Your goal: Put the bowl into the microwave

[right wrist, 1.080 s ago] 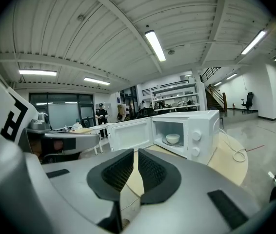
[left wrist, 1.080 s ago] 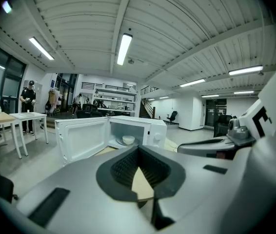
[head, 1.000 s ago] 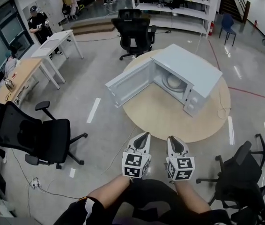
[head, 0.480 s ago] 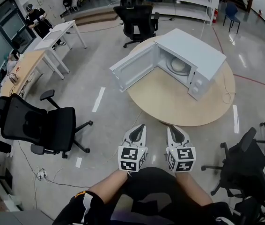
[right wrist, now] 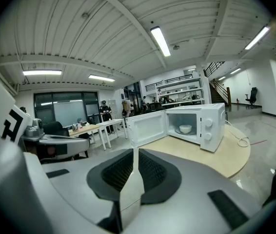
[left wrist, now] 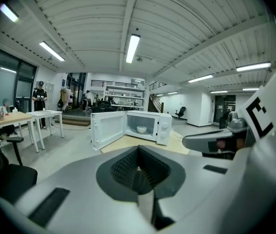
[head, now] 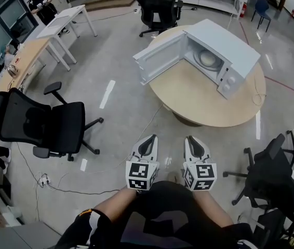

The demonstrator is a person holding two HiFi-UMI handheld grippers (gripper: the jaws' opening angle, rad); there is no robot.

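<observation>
While I am standing back from the round light wooden table (head: 199, 100), a wide stretch of shiny grey floor (head: 121, 118) is lying open between me and its near edge. A big black office chair (head: 48, 128) is sitting at my left, well apart from the table. More black chairs (head: 271, 191) are crowding in at my right, near the table's right edge. Another black chair (head: 157, 7) is standing just past the table's far side.

The boxy white microwave (head: 222, 56) is sitting on the far right part of the table. Its white door (head: 160, 57) is hanging wide open to the left, reaching out to about the table's left edge. The small white bowl (head: 209, 59) is resting inside the microwave, on the round plate in there. A thin white cable (head: 258, 95) is curling on the table beside the microwave. White desks (head: 64, 27) are standing far off at the left, and a person in black (head: 42, 4) is standing behind them.

I am holding my left gripper (head: 149, 139) and my right gripper (head: 191, 140) low and close to my body, side by side but apart. Both are pointing forward at the table. Each one's jaws are pressed together, tip against tip. My forearms (head: 110, 206) are bending in toward my middle.
</observation>
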